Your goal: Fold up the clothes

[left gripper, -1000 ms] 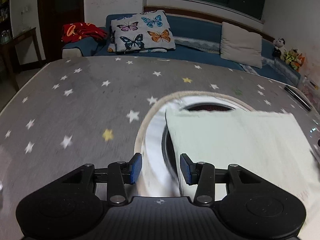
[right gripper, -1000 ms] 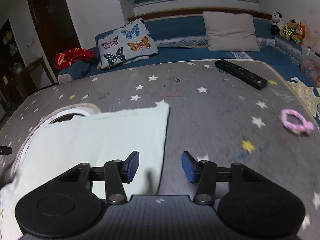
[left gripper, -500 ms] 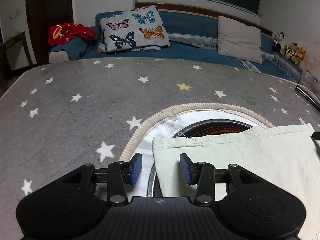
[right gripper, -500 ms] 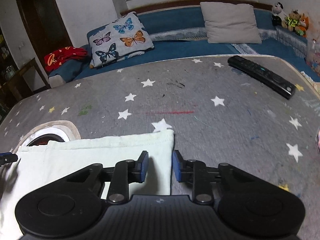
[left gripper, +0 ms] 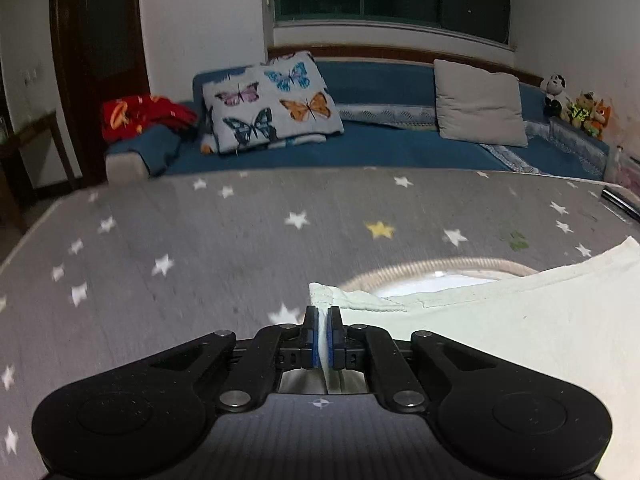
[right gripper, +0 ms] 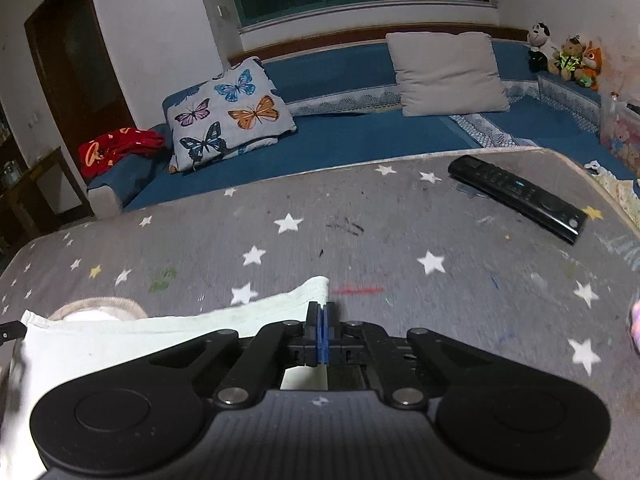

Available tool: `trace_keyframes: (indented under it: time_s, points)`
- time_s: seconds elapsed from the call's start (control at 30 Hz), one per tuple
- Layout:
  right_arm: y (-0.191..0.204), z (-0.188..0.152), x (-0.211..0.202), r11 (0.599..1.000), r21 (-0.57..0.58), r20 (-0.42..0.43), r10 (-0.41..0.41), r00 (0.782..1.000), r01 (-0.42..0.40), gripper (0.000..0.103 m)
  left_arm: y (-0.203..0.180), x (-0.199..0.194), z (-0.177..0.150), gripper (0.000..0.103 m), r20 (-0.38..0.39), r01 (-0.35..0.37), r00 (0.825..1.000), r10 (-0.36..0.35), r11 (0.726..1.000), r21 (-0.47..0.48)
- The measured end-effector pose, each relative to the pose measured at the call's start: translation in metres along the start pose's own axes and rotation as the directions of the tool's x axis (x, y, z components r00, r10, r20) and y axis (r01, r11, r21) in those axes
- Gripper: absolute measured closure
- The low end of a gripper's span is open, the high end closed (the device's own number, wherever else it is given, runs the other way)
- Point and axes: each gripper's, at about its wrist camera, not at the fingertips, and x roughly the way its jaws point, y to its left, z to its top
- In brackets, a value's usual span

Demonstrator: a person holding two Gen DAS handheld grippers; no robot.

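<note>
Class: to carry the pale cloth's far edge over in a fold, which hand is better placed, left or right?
Neither alone: the left tool and right tool each pinch a far corner of the cloth, so both are equally placed.

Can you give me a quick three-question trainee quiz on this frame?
1. True or false: the left tool is shut on a corner of the pale cloth.
2. Which lies on the star-print cover toward the right edge in the right wrist view? A. a mug B. a black remote C. a book
3. Fill in: the cushion on the blue sofa is printed with ____.

Key: 1 true; 2 B; 3 butterflies.
</note>
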Motion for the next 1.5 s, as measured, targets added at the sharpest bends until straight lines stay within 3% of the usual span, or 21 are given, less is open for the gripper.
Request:
trace_keyframes:
  time_s: [0.13, 0.27, 0.33, 0.37, 0.53, 0.7, 0.93, 1.3, 1.5]
  points:
    - [0.002, 0.0, 0.019, 1.0, -0.022, -0.045, -0.016, 0.999, 0.015, 0.099, -0.006, 0.02, -0.001, 0.098, -0.054, -0.013, 0.998, 0.014, 1.0, 0.025]
    - [0.0, -0.001, 0.007, 1.0, -0.029, -0.054, -0.014, 0.998, 0.013, 0.097, -0.005, 0.013, -0.006, 0.093, -0.065, -0.012, 0.998, 0.013, 1.0, 0.021]
    - [0.001, -0.003, -0.009, 0.999, -0.041, -0.052, -0.006, 0.999, 0.004, 0.096, -0.004, 0.002, -0.008, 0.085, -0.06, -0.003, 0.998, 0.003, 1.0, 0.008]
    - [0.001, -0.005, -0.018, 0.999, -0.047, -0.053, 0.001, 0.999, -0.004, 0.096, -0.003, -0.006, -0.009, 0.076, -0.056, 0.004, 0.998, -0.004, 1.0, -0.001]
    - [0.008, -0.022, -0.066, 0.993, -0.084, -0.068, 0.08, 0.994, -0.085, 0.096, -0.008, -0.055, -0.027, 0.072, -0.038, 0.084, 0.996, -0.084, 0.996, -0.01]
    - [0.02, -0.061, -0.104, 0.975, -0.145, -0.127, 0.149, 0.981, -0.167, 0.096, -0.02, -0.108, -0.06, 0.072, -0.034, 0.192, 0.981, -0.191, 0.981, 0.015]
    - [0.035, -0.102, -0.115, 0.957, -0.19, -0.174, 0.184, 0.967, -0.217, 0.096, -0.035, -0.152, -0.11, 0.072, -0.048, 0.301, 0.953, -0.301, 0.954, -0.003]
    - [-0.002, -0.114, -0.114, 0.984, -0.127, -0.142, 0.108, 0.984, -0.127, 0.099, -0.016, -0.166, -0.154, 0.076, -0.047, 0.256, 0.965, -0.258, 0.965, -0.053]
    - [0.006, -0.118, -0.123, 0.981, -0.15, -0.102, 0.111, 0.989, -0.125, 0.096, -0.002, -0.177, -0.163, 0.075, -0.037, 0.209, 0.977, -0.212, 0.975, -0.082]
